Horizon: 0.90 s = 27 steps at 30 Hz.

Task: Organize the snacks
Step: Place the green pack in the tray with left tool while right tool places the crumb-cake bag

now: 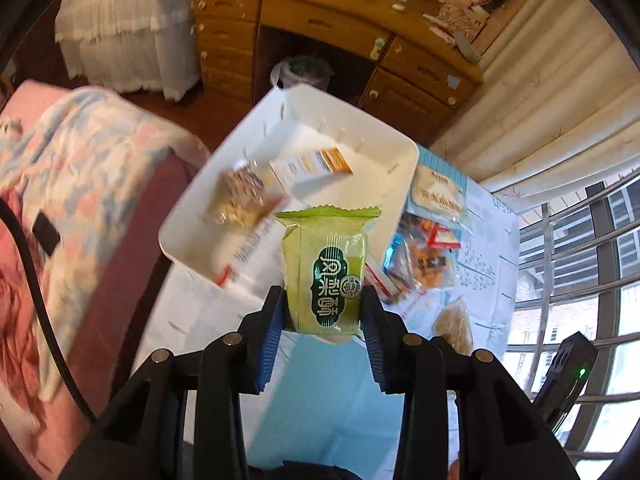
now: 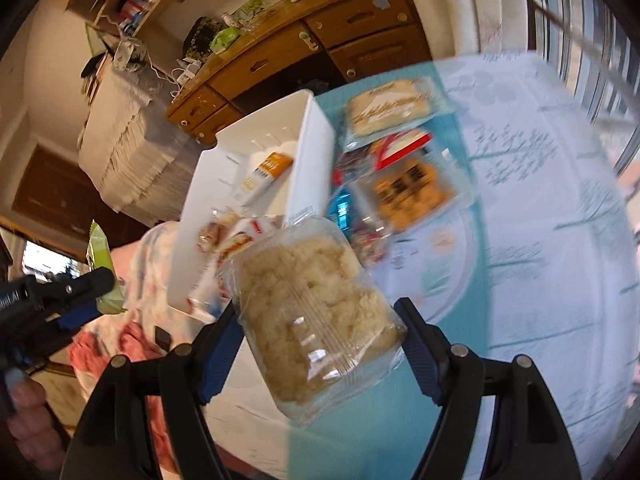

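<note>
My left gripper [image 1: 323, 304] is shut on a green pineapple-cake packet [image 1: 326, 264], held in the air just short of the white bin [image 1: 400, 184]. The bin holds an orange-and-white packet [image 1: 310, 166] and a clear packet of brown pieces [image 1: 240, 196]. My right gripper [image 2: 320, 320] is shut on a clear packet of pale crumbly pastry [image 2: 316, 320], lifted beside the white bin [image 2: 314, 152]. The left gripper [image 2: 90, 286] with its green packet [image 2: 102, 268] shows at the left of the right wrist view, a hand [image 2: 24, 412] behind it.
Loose snack packets [image 1: 430, 240] lie in a pile on the blue-and-white tablecloth [image 2: 540, 208] right of the bin. A pastry bag [image 1: 454, 324] shows at the right. A pink patterned sofa [image 1: 72, 184] is left of the table, a wooden desk [image 1: 332, 24] beyond, window bars [image 1: 580, 264] right.
</note>
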Tool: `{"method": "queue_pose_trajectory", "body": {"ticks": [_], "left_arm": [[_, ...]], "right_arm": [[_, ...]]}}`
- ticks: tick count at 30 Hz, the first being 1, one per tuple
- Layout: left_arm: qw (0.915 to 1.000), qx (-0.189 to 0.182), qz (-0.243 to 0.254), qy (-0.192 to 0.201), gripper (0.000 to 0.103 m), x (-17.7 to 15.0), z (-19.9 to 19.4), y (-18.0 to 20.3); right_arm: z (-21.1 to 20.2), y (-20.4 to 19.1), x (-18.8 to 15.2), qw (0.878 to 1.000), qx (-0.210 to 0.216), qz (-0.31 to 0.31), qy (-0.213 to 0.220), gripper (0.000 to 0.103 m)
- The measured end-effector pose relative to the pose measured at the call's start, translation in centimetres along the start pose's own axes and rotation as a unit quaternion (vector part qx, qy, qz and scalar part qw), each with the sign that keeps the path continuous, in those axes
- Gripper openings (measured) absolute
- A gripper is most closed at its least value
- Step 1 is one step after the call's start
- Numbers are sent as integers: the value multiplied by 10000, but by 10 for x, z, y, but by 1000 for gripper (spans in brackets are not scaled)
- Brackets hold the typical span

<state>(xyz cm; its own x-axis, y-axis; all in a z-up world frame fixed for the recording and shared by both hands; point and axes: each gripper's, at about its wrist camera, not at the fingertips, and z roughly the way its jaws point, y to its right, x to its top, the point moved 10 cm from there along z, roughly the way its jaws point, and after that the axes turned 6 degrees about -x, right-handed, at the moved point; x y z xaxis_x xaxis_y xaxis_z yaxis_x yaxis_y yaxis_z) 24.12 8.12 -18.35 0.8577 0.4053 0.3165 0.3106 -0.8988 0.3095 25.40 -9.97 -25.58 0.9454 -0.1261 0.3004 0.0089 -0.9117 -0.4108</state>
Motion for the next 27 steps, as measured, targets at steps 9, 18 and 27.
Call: {"method": "queue_pose_trajectory", "body": {"ticks": [9,18,27], "left_arm": [[9972,-167,703,200,37,26,9,-38],[9794,-782,1791,507,37,32,27,-47],[9757,-1005,1885,482,37,47,53,-69]], "right_arm": [[26,-56,0,9988,301,331,180,75],[49,-96,18,9971,186,211,711,75],[72,-101,40,9967,-71,217,775,77]]}}
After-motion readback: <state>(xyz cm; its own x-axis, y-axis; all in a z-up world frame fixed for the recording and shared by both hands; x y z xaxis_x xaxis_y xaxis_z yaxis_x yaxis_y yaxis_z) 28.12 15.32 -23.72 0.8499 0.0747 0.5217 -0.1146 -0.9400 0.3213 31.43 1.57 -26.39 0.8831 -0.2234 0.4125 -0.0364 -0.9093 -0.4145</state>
